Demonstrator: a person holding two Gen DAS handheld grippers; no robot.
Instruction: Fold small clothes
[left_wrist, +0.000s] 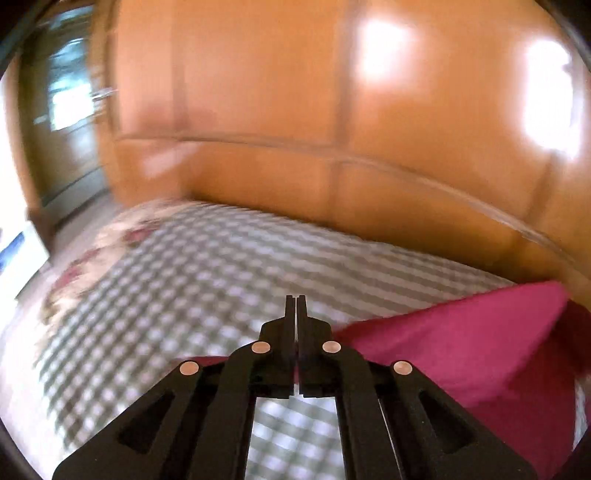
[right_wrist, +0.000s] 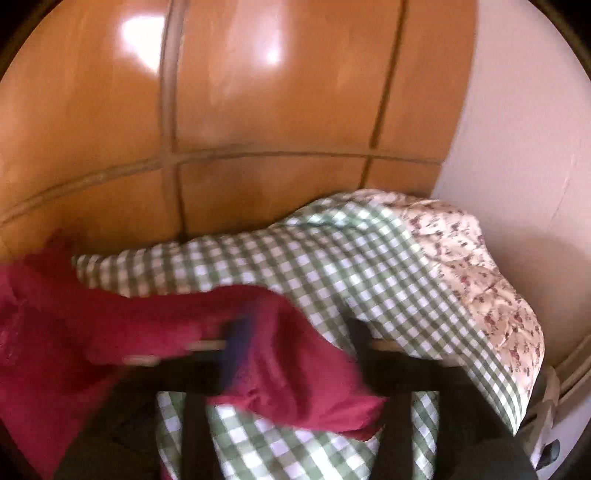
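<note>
A magenta garment (left_wrist: 472, 347) lies on the green-and-white checked bedspread (left_wrist: 207, 280), to the right of my left gripper (left_wrist: 296, 301). The left gripper's jaws are closed together; magenta cloth shows under and behind its fingers, and it seems to pinch an edge of it. In the right wrist view the same magenta garment (right_wrist: 280, 354) drapes over my right gripper, and hides its fingertips. The view is blurred, so I cannot see how the right jaws stand.
An orange wooden headboard or wardrobe panel (left_wrist: 295, 110) rises behind the bed. The bedspread has a floral border (right_wrist: 480, 280) at its edge. A white wall (right_wrist: 524, 147) is at the right, a dark doorway (left_wrist: 66, 122) at the far left.
</note>
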